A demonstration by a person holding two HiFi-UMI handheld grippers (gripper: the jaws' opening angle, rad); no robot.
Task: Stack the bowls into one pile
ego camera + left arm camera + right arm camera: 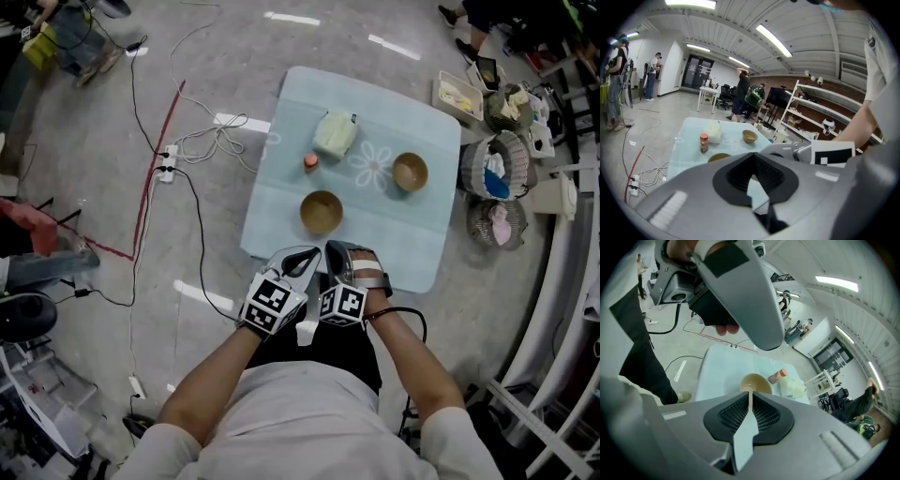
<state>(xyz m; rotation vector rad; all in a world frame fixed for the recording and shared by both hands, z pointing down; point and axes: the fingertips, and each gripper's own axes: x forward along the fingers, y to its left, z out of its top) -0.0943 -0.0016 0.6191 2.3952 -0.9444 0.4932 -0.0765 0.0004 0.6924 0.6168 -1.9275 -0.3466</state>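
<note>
Two tan bowls stand apart on the light blue table cloth (412, 246). The near bowl (322, 212) is at the middle front and the far bowl (410, 172) is to the right and further back. My left gripper (304, 254) and right gripper (336, 248) hover side by side over the table's front edge, both shut and empty, just short of the near bowl. The left gripper view shows its jaws (752, 157) closed, with the near bowl (719, 157) and far bowl (750, 136) beyond. Past the right gripper (750, 395), the near bowl (756, 383) lies straight ahead.
A pale green-white container (335, 133) and a small orange-lidded jar (310, 161) stand behind the near bowl. Cables and a power strip (167, 161) lie on the floor at left. Baskets (497, 169) and a tray (459, 97) crowd the right side. People stand far off.
</note>
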